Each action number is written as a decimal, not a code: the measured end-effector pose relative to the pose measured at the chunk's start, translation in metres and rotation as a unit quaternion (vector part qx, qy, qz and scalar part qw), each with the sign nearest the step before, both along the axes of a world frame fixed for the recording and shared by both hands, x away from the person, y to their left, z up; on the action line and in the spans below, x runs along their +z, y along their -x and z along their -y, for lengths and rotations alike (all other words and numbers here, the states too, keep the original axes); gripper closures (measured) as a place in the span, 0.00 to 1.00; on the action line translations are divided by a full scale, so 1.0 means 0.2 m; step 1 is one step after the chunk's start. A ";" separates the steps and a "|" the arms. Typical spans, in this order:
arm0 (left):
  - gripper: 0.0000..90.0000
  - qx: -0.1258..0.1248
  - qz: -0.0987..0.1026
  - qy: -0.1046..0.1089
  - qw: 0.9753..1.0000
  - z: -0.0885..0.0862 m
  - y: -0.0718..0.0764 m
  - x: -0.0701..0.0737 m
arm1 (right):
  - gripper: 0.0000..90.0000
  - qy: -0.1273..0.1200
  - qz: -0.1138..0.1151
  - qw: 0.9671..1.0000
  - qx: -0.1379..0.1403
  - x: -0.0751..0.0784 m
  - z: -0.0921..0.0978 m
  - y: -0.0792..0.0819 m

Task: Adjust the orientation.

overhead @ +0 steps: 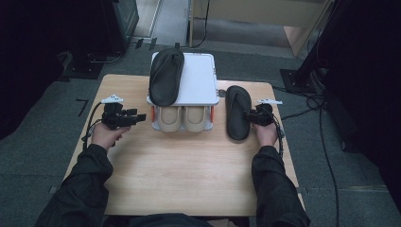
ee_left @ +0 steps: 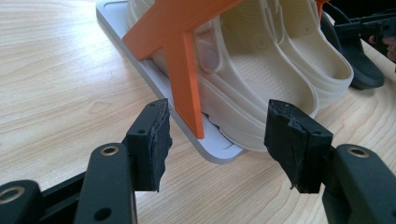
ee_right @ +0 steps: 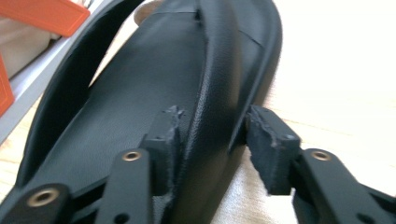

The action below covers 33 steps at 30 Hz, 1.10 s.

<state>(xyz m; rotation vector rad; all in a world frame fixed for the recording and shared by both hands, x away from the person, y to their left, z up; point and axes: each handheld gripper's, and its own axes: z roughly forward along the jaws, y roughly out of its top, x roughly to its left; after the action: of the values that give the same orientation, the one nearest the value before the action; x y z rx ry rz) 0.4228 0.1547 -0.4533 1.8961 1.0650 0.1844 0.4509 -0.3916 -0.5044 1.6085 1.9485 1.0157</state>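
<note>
High view: two-tier shoe rack (overhead: 203, 80) at the far middle of the table (overhead: 189, 165), one black flip-flop (overhead: 165, 75) already lying on its white top shelf, a pair of cream clogs (overhead: 182, 118) tucked in the lower tier. Second black flip-flop (overhead: 237, 112) flat on the wood just right of the rack, not yet shelved. Right gripper (overhead: 251, 116) at its outer edge, jaws set either side of the strap and rim, pinching or about to; hard to tell which. Left gripper (ee_left: 217, 140) idle, jaws wide apart, holding nothing, pointed at the rack's near corner. Judged about halfway: lifting and placing the second sandal beside its mate left.
</note>
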 end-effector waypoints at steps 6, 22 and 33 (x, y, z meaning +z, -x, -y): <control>0.45 0.000 0.002 0.004 1.000 0.00 0.00 0.00 | 0.66 0.018 0.004 1.000 0.004 0.01 -0.02 0.00; 0.45 0.003 0.000 0.003 1.000 0.00 0.00 0.00 | 0.83 0.014 -0.011 0.999 -0.039 0.07 -0.04 -0.04; 0.45 0.004 0.001 0.002 1.000 0.00 0.00 0.00 | 0.84 0.000 -0.028 0.999 -0.044 0.09 -0.04 -0.04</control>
<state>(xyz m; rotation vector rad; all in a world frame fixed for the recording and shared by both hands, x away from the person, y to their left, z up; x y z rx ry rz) 0.4232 0.1557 -0.4531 1.8873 1.0700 0.1887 0.4584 -0.3838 -0.4870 1.7257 1.8946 0.9462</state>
